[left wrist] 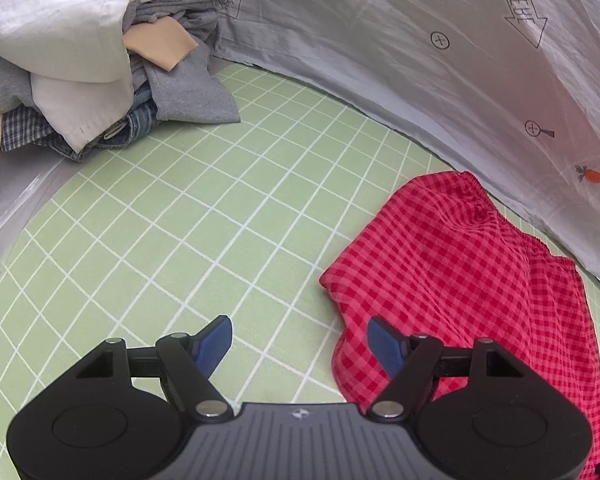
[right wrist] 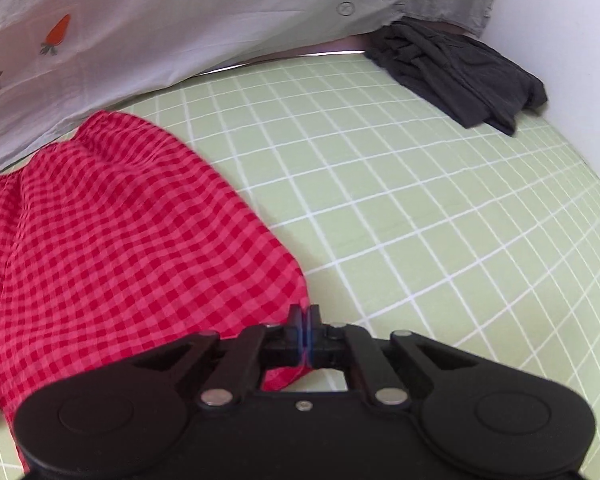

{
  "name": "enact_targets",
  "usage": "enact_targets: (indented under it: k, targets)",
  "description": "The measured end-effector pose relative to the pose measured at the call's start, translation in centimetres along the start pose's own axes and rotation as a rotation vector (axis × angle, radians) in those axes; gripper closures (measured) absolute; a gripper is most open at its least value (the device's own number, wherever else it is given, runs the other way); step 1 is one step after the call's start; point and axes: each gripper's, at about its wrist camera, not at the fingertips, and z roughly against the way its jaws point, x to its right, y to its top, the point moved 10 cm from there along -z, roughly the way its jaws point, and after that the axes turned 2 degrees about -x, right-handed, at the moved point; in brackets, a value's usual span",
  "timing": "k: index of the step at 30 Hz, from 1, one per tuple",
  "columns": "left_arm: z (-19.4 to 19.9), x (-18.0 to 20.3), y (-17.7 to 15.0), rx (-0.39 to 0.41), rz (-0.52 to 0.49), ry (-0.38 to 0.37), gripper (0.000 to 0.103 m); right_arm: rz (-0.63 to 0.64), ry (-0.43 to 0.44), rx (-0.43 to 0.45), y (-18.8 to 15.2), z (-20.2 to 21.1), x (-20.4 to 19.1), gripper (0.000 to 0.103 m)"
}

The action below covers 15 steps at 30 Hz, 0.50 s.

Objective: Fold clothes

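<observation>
Red checked shorts (left wrist: 472, 264) lie spread on the green grid mat (left wrist: 204, 216), waistband toward the far side. My left gripper (left wrist: 300, 340) is open and hovers at the shorts' left hem, its right pad (left wrist: 386, 344) over the cloth, its left pad over bare mat. In the right wrist view the shorts (right wrist: 112, 232) fill the left half. My right gripper (right wrist: 305, 320) is shut on the shorts' near right hem corner, with cloth pinched between the pads.
A pile of unfolded clothes (left wrist: 80, 56), white, grey, beige and blue plaid, sits at the mat's far left. A folded dark grey garment (right wrist: 460, 72) lies at the far right corner. A grey-white sheet with printed marks (left wrist: 440, 40) hangs along the back edge.
</observation>
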Motion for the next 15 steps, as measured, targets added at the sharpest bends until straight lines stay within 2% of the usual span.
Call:
enact_targets:
  k: [2, 4, 5, 9, 13, 14, 15]
  targets:
    - [-0.8, 0.2, -0.6, -0.027, -0.011, -0.009, 0.028, -0.022, -0.021, 0.011, -0.1, 0.7, 0.5, 0.092]
    - [-1.8, 0.5, -1.3, -0.059, -0.023, -0.02, 0.028, -0.036, -0.038, 0.022, -0.3, 1.6, 0.6, 0.061]
    - [-2.3, 0.6, -1.6, -0.077, -0.03, -0.026, 0.028, -0.036, -0.033, 0.015, -0.6, 1.6, 0.2, 0.056]
    - [-4.1, 1.3, -2.1, -0.119, -0.056, -0.064, 0.028, -0.035, -0.015, -0.014, -1.9, 1.8, -1.6, 0.046]
    - [-5.7, 2.3, -2.3, -0.149, -0.077, -0.103, 0.03, -0.027, 0.0, -0.041, -2.9, 1.8, -3.4, 0.046]
    - [-6.0, 2.3, -2.2, -0.155, -0.073, -0.103, 0.033, -0.019, 0.002, -0.046, -2.9, 1.7, -3.9, 0.046]
    - [-6.4, 2.3, -2.2, -0.161, -0.069, -0.102, 0.042, -0.012, 0.005, -0.051, -2.9, 1.6, -4.5, 0.046]
